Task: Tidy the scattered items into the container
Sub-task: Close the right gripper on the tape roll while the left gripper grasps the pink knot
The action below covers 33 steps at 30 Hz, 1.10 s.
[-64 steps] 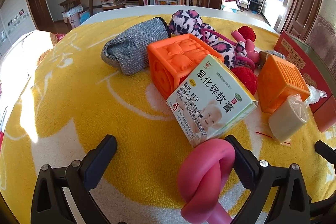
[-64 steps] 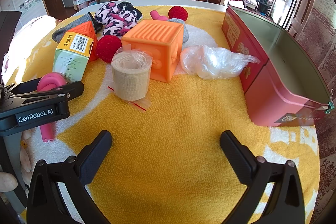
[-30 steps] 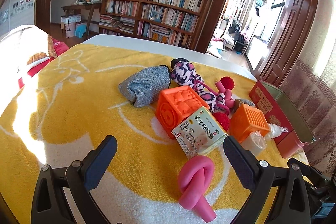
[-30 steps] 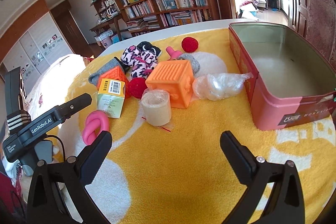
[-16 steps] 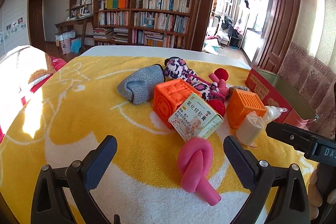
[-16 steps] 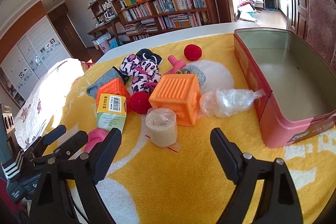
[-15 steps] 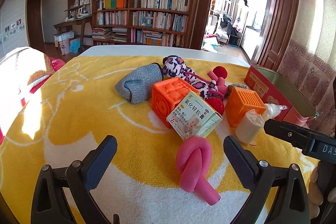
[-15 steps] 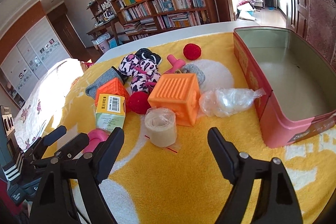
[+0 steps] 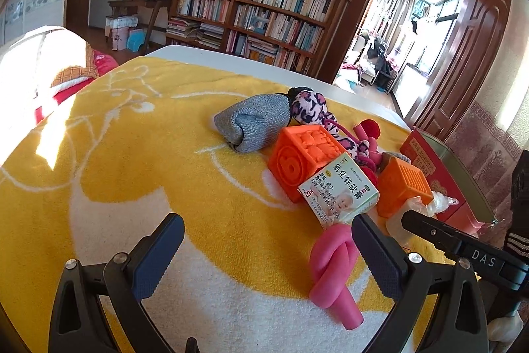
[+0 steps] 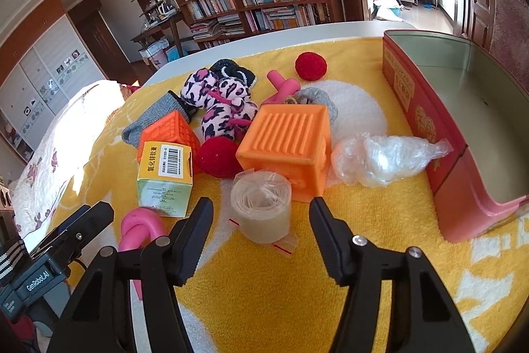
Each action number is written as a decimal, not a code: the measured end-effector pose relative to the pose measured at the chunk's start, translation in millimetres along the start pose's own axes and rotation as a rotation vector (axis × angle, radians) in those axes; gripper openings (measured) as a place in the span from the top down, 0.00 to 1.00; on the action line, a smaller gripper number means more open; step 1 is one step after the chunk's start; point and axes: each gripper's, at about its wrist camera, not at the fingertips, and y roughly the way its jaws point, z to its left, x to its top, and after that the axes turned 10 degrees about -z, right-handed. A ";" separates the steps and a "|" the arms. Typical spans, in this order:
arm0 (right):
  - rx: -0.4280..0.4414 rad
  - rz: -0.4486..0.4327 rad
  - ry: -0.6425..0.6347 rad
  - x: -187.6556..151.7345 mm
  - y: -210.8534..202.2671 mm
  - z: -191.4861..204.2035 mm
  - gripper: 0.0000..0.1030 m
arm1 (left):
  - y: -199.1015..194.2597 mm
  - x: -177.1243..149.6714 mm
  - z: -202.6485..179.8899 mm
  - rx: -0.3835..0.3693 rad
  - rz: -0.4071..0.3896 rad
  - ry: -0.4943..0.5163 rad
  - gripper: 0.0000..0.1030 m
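My right gripper is open, its jaws either side of a wrapped beige bandage roll on the yellow towel. Behind the roll stands an orange ridged cube. To its right lies a clear plastic bag, then the open red tin, empty inside. My left gripper is open and empty above the towel; a knotted pink tube lies by its right finger. A medicine box leans on a second orange cube.
A grey sock, a leopard plush toy, two red pompoms, a pink peg and a grey ring lie in the pile. The towel's left part is bare. A bookshelf stands beyond the table.
My right gripper has moved forward and its jaws have narrowed around the bandage roll. My left gripper has shifted left, so the pile now sits to its right.
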 end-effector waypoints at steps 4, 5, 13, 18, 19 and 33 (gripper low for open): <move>0.005 0.030 -0.014 -3.0 11.2 3.6 0.59 | -1.9 -0.7 -6.0 -0.014 -0.009 0.028 0.00; 0.003 0.027 -0.013 -4.0 11.2 3.0 0.60 | -2.1 -0.7 -8.1 -0.019 -0.006 0.033 0.00; 0.008 -0.083 0.080 -0.8 -14.6 -18.7 0.61 | 2.2 -3.6 -27.2 -0.069 0.021 0.106 0.00; -0.022 -0.183 0.047 3.0 -35.8 -15.0 0.61 | 15.3 -7.9 -37.5 -0.087 0.092 0.136 0.00; -0.023 -0.201 0.039 3.3 -39.5 -13.3 0.61 | 20.0 -8.4 -37.3 -0.077 0.110 0.135 0.00; -0.068 -0.289 0.042 5.8 -56.2 -15.3 0.61 | 34.7 -17.7 -45.5 -0.110 0.203 0.151 0.56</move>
